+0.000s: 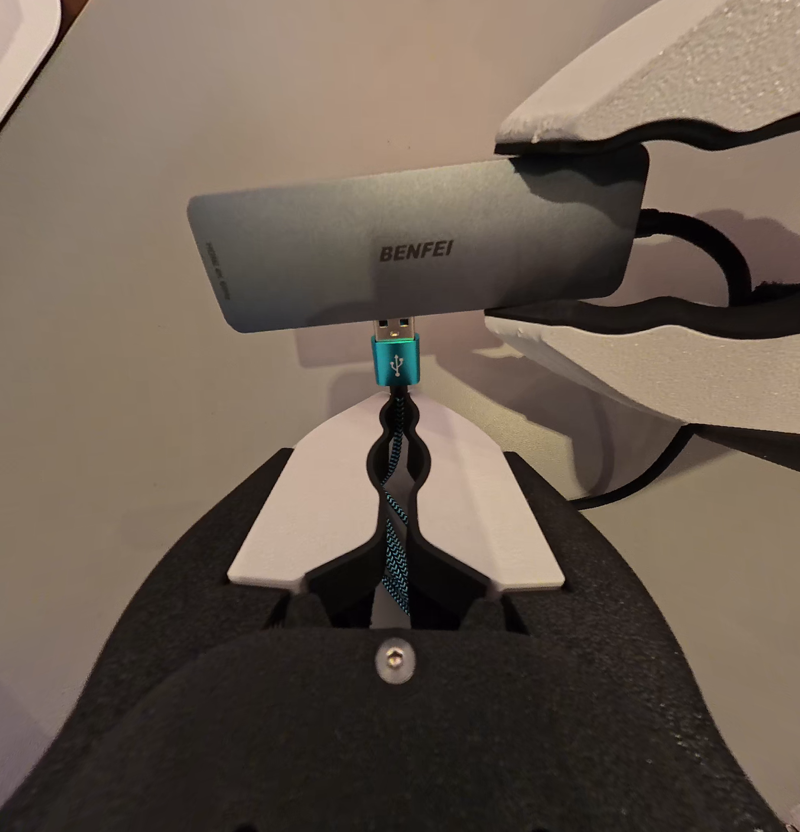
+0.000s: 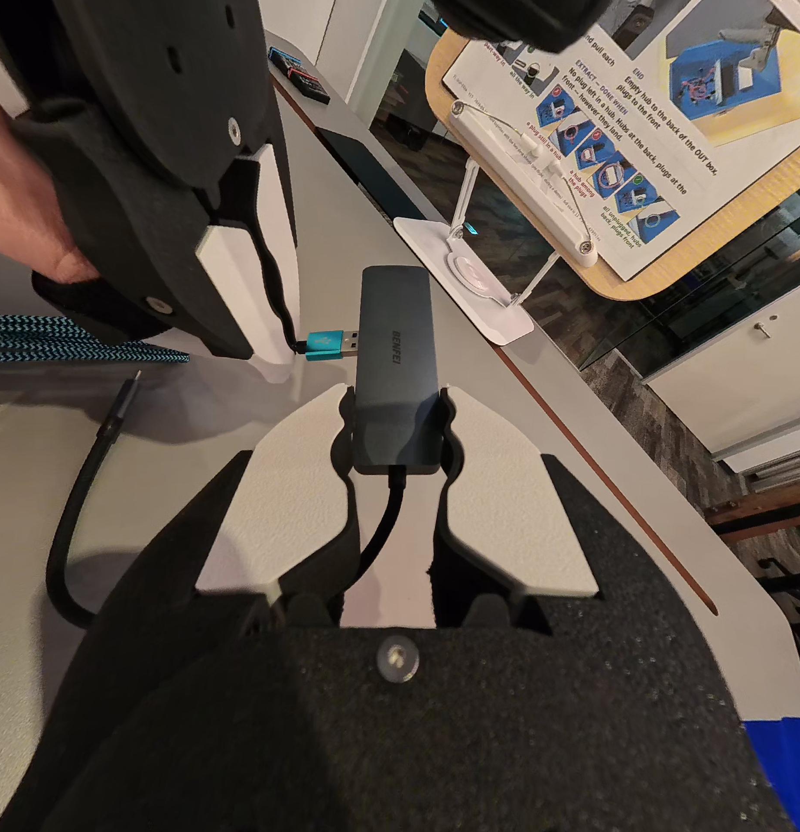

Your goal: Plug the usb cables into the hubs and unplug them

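A grey USB hub is held level above the table by my right gripper, which is shut on the hub's cable end. My left gripper is shut on a teal braided cable just behind its teal USB plug. The plug's metal tip meets the hub's side edge; some metal still shows outside. In the right wrist view the plug meets the hub's left side, and the left gripper comes in from the left. The hub's black cable loops away at left.
The grey table lies below. A white stand with a wooden board and an instruction sheet stands at the right by the table edge. More teal cable lies at left. A small dark box lies far back. The gap from one gripper's tips to the other's is roughly 7 cm.
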`<state>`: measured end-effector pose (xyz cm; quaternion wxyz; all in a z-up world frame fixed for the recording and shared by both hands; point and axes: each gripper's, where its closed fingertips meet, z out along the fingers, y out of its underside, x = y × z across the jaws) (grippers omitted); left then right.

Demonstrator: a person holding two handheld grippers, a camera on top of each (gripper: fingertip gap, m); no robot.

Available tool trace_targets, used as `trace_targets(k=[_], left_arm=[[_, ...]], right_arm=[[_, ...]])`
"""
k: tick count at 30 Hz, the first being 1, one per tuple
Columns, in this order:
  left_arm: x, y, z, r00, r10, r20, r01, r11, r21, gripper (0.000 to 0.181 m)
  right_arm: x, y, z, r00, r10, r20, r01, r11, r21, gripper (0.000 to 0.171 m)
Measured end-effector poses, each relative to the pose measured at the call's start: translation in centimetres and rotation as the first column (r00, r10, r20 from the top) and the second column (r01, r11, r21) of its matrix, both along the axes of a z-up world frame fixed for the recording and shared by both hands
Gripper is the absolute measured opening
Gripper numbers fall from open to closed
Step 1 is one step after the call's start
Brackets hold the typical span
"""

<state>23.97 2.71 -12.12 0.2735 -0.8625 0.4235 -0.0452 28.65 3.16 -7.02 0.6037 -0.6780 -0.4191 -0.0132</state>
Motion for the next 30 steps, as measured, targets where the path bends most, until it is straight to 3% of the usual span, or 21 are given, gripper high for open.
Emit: trace_targets(k=[21, 30], left_arm=[[0.3, -0.6, -0.3, 1.000, -0.029, -0.012, 0.029, 0.999, -0.013, 0.002], [0.2, -1.4, -0.8, 0.999, -0.039, -0.005, 0.038, 0.991, -0.125, 0.002]], right_arm=[[0.2, -0.2, -0.4, 0.999, 0.009, 0.033, -0.009, 1.000, -0.001, 0.035], [0.3, -0.3, -1.6, 0.999, 0.012, -0.036, -0.017, 0.988, -0.154, 0.035]])
